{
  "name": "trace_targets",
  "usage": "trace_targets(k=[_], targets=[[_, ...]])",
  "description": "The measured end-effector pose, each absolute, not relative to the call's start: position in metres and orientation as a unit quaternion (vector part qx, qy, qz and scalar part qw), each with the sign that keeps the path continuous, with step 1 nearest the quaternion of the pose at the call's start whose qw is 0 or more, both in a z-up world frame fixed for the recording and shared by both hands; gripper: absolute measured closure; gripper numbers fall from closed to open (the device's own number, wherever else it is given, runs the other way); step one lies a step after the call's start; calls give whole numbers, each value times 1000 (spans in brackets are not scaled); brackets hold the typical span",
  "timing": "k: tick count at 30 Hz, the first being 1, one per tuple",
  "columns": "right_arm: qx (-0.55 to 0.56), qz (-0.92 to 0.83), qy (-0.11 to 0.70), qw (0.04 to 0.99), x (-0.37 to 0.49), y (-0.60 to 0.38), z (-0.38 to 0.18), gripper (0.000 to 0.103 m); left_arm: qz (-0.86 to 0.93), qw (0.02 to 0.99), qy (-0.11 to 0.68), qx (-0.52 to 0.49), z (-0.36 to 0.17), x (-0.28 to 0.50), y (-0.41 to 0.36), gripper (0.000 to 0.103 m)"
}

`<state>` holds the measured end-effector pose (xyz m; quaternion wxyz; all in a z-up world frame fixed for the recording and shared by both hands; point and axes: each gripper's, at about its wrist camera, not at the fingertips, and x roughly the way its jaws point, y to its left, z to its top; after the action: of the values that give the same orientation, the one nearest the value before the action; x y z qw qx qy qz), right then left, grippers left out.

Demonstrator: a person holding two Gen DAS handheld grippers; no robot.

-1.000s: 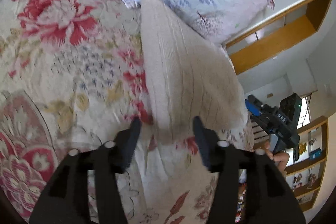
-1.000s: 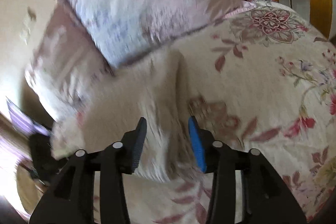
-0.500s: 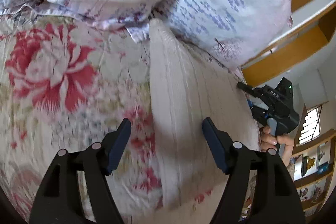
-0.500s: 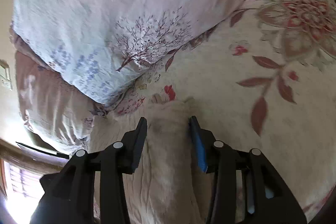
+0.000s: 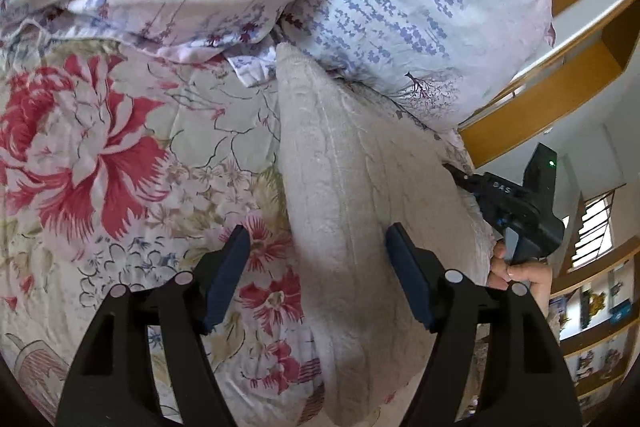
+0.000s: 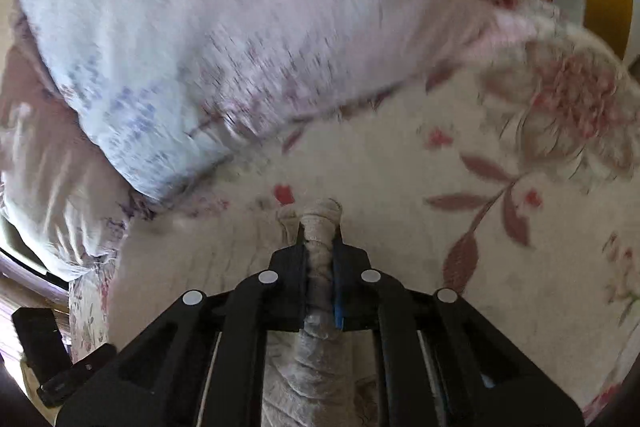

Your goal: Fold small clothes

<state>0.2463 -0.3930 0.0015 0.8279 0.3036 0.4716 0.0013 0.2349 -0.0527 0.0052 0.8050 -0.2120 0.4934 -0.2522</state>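
**Left wrist view: beige garment on a floral bed, one corner pinched**

The left gripper [image 5: 316,259] hangs above a beige knit garment [image 5: 352,195], jaws spread wide, nothing between the pads. The garment lies flat on a floral bedspread [image 5: 100,155], its far corner touching two pillows [image 5: 420,7]. At right, a hand [image 5: 520,275] holds the right gripper [image 5: 460,179] at the garment's edge. In the right wrist view, that gripper [image 6: 320,247] is clamped tight on a bunched corner of the garment [image 6: 318,227].
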Motion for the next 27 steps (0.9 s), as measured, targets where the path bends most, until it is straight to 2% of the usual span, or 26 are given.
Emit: trace_targets(k=[2, 4, 5, 11, 12, 13, 15, 16, 27], targets=[[313, 7, 467, 827, 241, -397, 9, 88, -253, 806, 491, -211, 9, 232, -51, 33], [320, 10, 466, 825, 228, -401, 17, 67, -253, 810, 487, -205, 12, 229, -49, 33], [320, 12, 463, 827, 221, -403, 20, 64, -253, 813, 485, -199, 14, 226, -50, 33], [324, 42, 463, 824, 168, -400, 16, 61, -248, 828, 475, -165, 19, 213, -57, 31], [325, 46, 462, 824, 164, -398, 15, 62, -243, 831, 474, -156, 20, 211, -60, 31], [322, 53, 458, 827, 158, -395, 15, 68, -239, 834, 474, -150, 21, 210, -62, 29], [301, 52, 448, 840, 154, -387, 18, 90, -231, 842, 469, -134, 22, 209, -68, 27], [287, 37, 445, 847, 153, -386, 21, 92, -227, 846, 466, -124, 23, 208, -72, 27], [302, -2, 465, 832, 167, -391, -5, 94, -216, 859, 458, -78, 21, 201, -86, 22]])
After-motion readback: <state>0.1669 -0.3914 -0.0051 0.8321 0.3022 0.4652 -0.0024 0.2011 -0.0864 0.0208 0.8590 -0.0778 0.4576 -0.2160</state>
